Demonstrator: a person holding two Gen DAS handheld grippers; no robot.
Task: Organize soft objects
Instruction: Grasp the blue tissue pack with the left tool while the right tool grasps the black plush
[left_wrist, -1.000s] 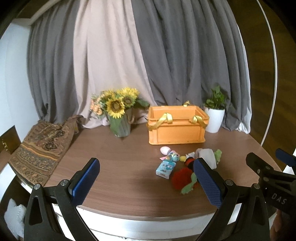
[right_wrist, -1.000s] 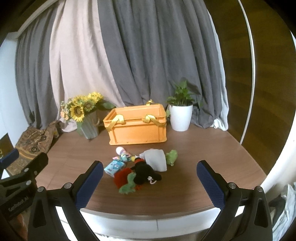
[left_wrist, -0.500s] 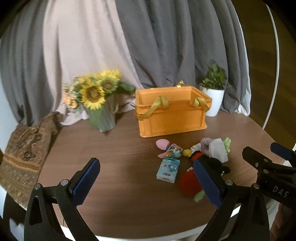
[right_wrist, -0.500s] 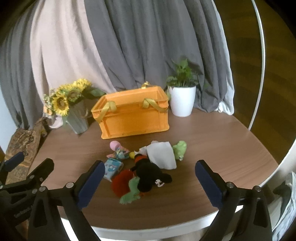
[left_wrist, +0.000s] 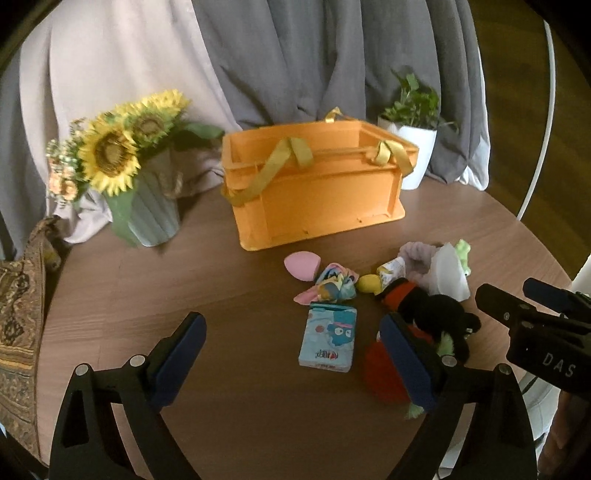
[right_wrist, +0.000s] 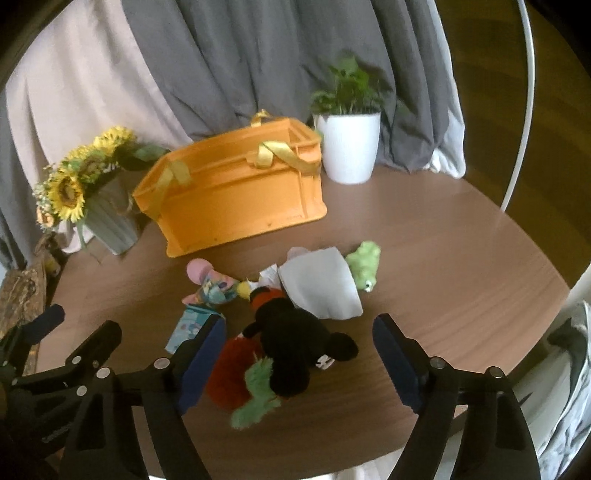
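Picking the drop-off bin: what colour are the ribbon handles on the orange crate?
Golden yellow ribbon handles on the orange crate, clearest in the left wrist view.

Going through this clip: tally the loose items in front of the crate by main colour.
Pink: 1, pink egg-shaped sponge
Light blue: 1, light blue tissue pack
Black: 1, black plush toy
Red: 1, red fuzzy plush
White: 1, white folded cloth
Green: 1, green frog plush
Total: 6

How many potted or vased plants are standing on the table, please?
2: the sunflower bouquet in its vase stands left of the orange crate, and the green plant in a white pot stands at the crate's right rear corner. None seems hidden.
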